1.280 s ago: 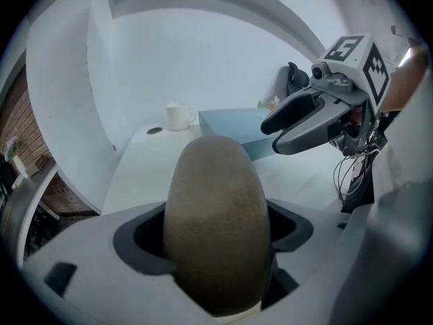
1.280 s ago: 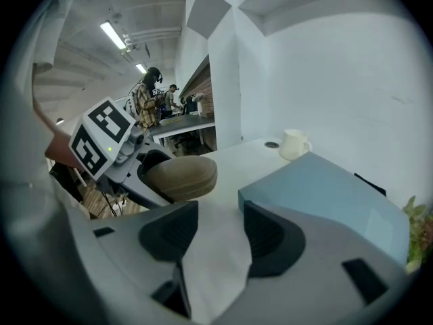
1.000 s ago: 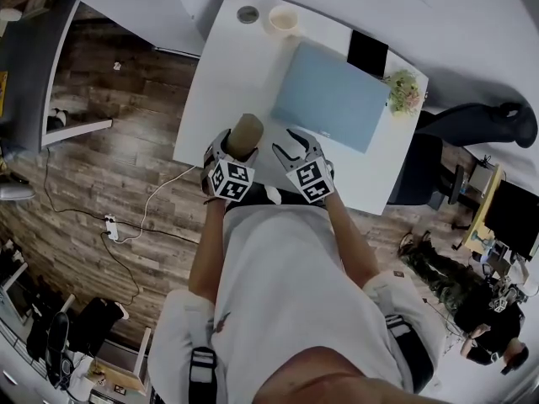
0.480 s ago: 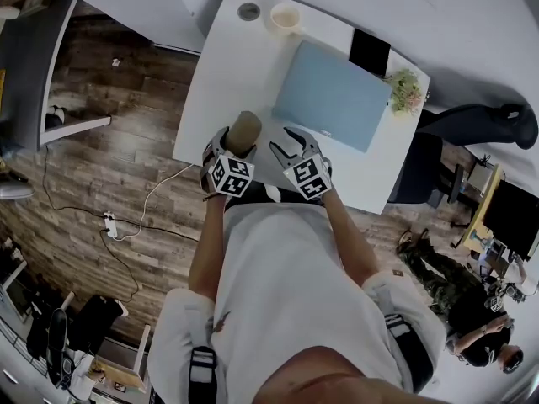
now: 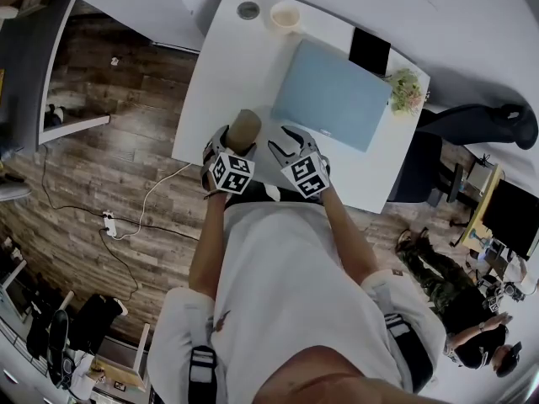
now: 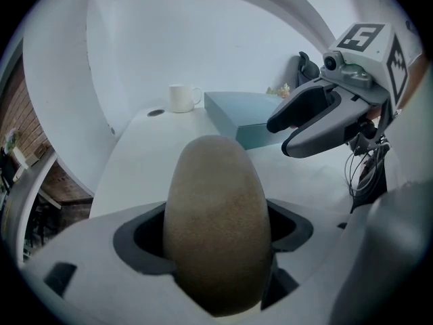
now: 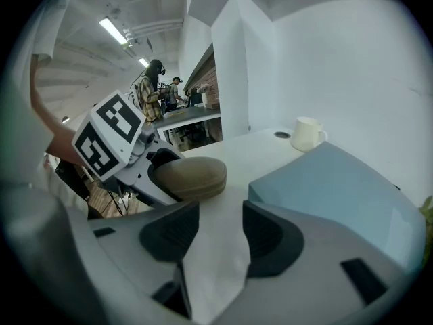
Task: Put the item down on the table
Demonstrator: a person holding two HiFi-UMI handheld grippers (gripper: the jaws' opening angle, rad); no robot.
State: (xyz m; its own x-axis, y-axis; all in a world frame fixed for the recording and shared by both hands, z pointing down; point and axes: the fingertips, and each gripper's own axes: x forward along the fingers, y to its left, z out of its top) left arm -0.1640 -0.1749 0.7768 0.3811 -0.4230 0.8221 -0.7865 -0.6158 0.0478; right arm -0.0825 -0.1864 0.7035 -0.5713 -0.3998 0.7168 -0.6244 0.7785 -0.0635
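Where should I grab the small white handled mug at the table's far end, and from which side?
Probably across the round body of the small white handled mug, with the open right gripper coming from the near side of the white table. It stands upright, and its handle sticks out on the pale blue flat box's side, crowding that approach.

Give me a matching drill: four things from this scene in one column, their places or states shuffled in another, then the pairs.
1 brown case
2 white mug
3 blue box
4 right gripper

a open, empty
b far end of the table
c clamped in the left gripper
d flat on the table's right half

Pairs: 1-c, 2-b, 3-d, 4-a
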